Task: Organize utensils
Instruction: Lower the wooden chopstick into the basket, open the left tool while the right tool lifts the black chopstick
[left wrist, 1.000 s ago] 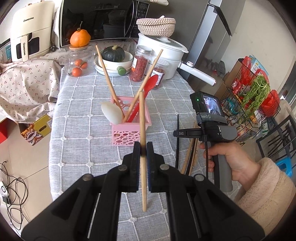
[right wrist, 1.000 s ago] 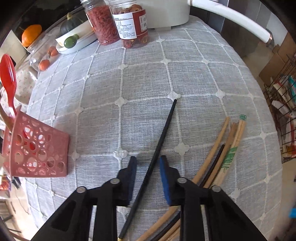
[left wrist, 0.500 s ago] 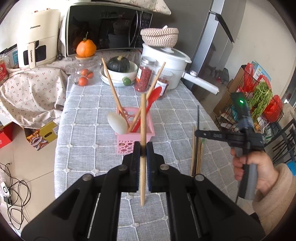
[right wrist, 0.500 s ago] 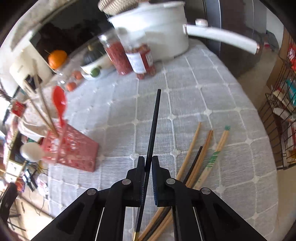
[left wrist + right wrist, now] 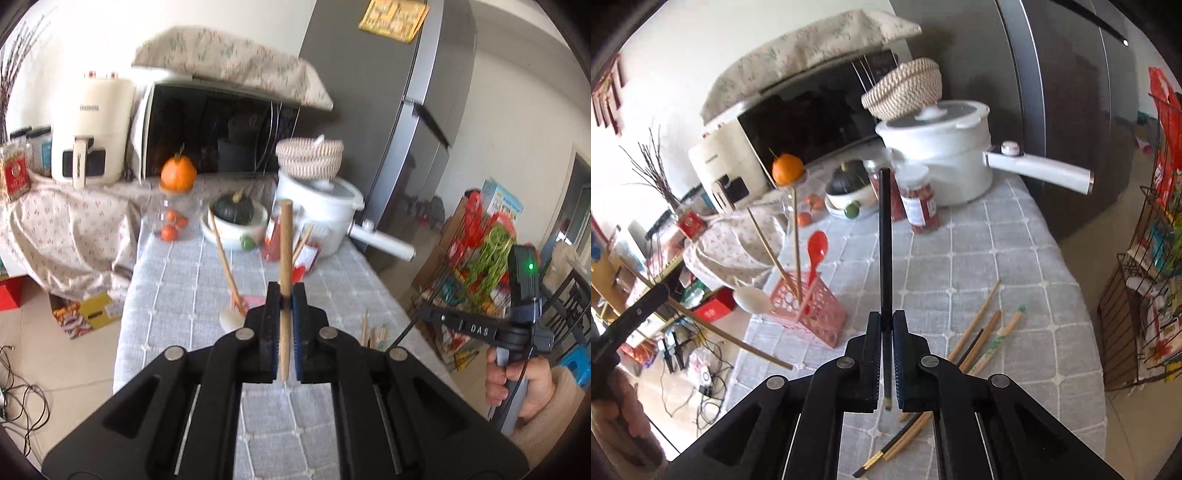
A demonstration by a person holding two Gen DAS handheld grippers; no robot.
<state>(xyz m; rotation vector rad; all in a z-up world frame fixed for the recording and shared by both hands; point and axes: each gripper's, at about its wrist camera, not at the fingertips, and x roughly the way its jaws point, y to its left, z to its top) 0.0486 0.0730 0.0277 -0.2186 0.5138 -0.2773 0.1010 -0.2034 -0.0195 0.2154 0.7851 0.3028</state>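
Wooden chopstick (image 5: pixel 284 258): clamped upright between the closed fingers of left gripper (image 5: pixel 284 325), raised above the desk (image 5: pixel 177 295). Black chopstick (image 5: pixel 885 240): pinched upright in right gripper (image 5: pixel 886 354), likewise lifted. Pink perforated holder (image 5: pixel 809 310): standing on the grey checked desk cloth, containing two wooden chopsticks, red spoon (image 5: pixel 816 251) and white spoon (image 5: pixel 752 300). Loose chopsticks (image 5: pixel 982 332): several wooden, one black, lying on the cloth right of the holder. Behind: white pot (image 5: pixel 945 155), two spice jars (image 5: pixel 919 203), bowl with dark squash (image 5: pixel 849 184).
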